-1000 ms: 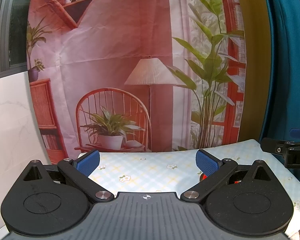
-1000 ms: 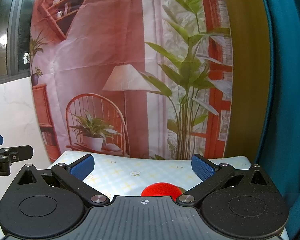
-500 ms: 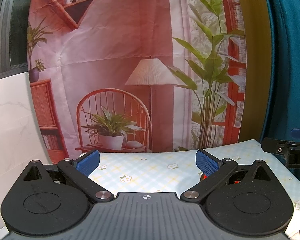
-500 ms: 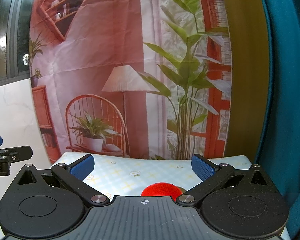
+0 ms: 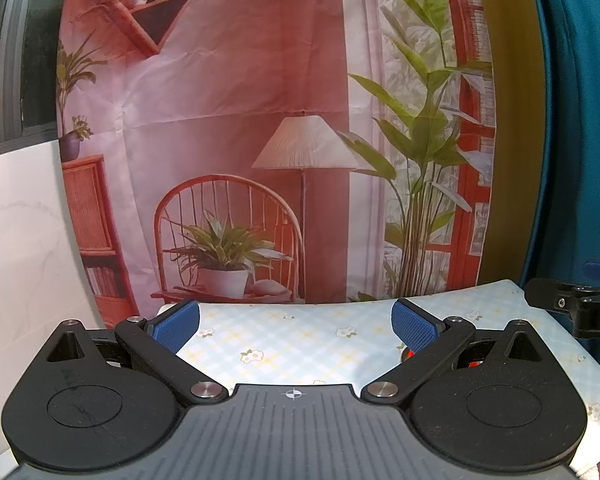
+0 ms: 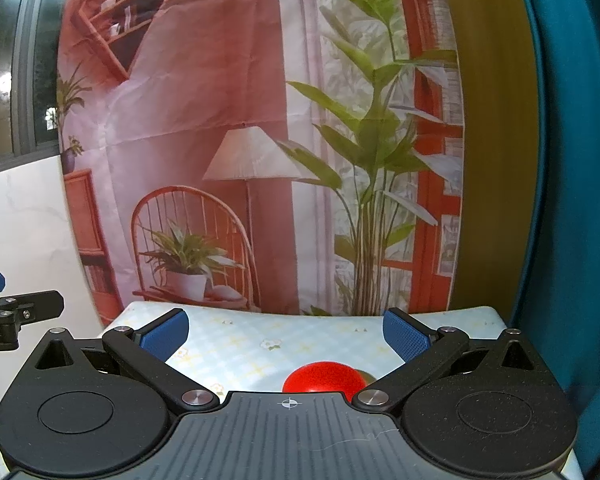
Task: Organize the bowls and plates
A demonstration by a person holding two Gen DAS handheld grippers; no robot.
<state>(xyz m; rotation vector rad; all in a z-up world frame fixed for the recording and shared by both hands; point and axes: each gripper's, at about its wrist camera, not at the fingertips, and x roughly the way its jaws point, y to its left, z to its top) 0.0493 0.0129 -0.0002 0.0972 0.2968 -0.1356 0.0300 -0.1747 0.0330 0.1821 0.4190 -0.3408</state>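
Note:
A red rounded bowl (image 6: 323, 377) rests upside down on the pale checked floral tablecloth (image 6: 260, 344), with most of it hidden behind my right gripper's body. My right gripper (image 6: 286, 332) stands open above the cloth, nothing between its blue pads. My left gripper (image 5: 296, 324) is open too and holds nothing. In the left wrist view only slivers of the red bowl (image 5: 410, 354) show through the right finger's linkage. Each gripper appears at the edge of the other's view: the right one (image 5: 580, 308) and the left one (image 6: 16, 312).
A printed backdrop (image 5: 260, 140) with a chair, lamp and plants hangs right behind the table's far edge. A teal curtain (image 6: 572, 200) stands at the right, a white marble wall panel (image 5: 20, 260) at the left. The tablecloth (image 5: 300, 340) lies bare between the left gripper's fingers.
Nothing has visibly changed apart from a very slight drift of the right wrist view; both grippers stay open and the red bowl stays put.

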